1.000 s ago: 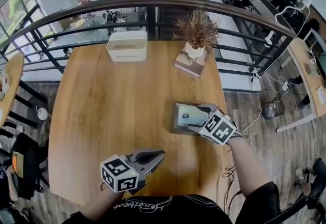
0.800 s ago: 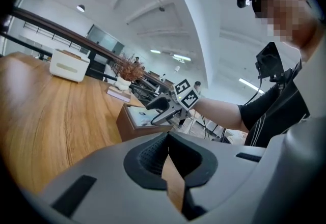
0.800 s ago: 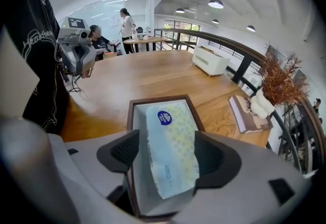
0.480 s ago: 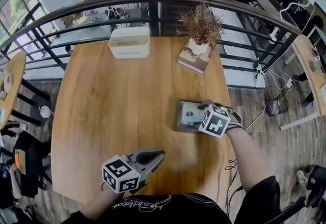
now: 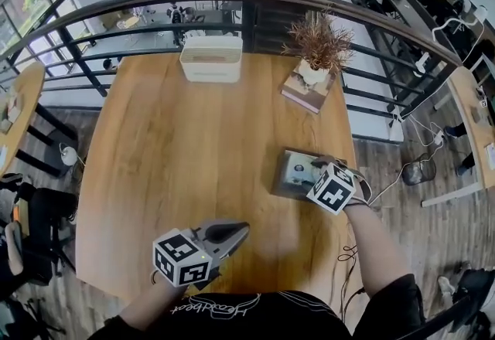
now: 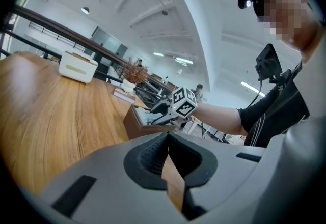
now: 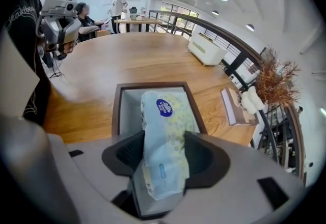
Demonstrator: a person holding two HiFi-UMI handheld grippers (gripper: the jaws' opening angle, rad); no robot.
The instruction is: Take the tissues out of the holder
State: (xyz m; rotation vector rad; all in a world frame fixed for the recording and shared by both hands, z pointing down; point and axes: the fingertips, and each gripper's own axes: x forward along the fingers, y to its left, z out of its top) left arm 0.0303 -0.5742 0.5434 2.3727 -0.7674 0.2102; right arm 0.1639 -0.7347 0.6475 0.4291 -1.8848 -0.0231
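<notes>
A dark wooden holder [image 5: 280,176] sits at the right side of the wooden table [image 5: 170,161]. In it lies a pale blue and yellow tissue pack [image 7: 165,121], its near end raised between my right gripper's pads. My right gripper [image 5: 313,165] reaches down into the holder and its jaws are closing, both pads touching the pack's sides. The left gripper [image 5: 243,229] hovers over the table's near edge, shut and empty. From the left gripper view the holder [image 6: 135,124] and the right gripper [image 6: 154,116] show at the table's far side.
A white box [image 5: 212,59] stands at the table's far edge. A dried plant in a white pot [image 5: 317,49] rests on a book [image 5: 303,96] at the far right. A metal railing [image 5: 232,0] runs behind the table.
The right gripper has stayed over the holder and tipped a little further into it. The left gripper has hardly moved. The head view has drifted slightly.
</notes>
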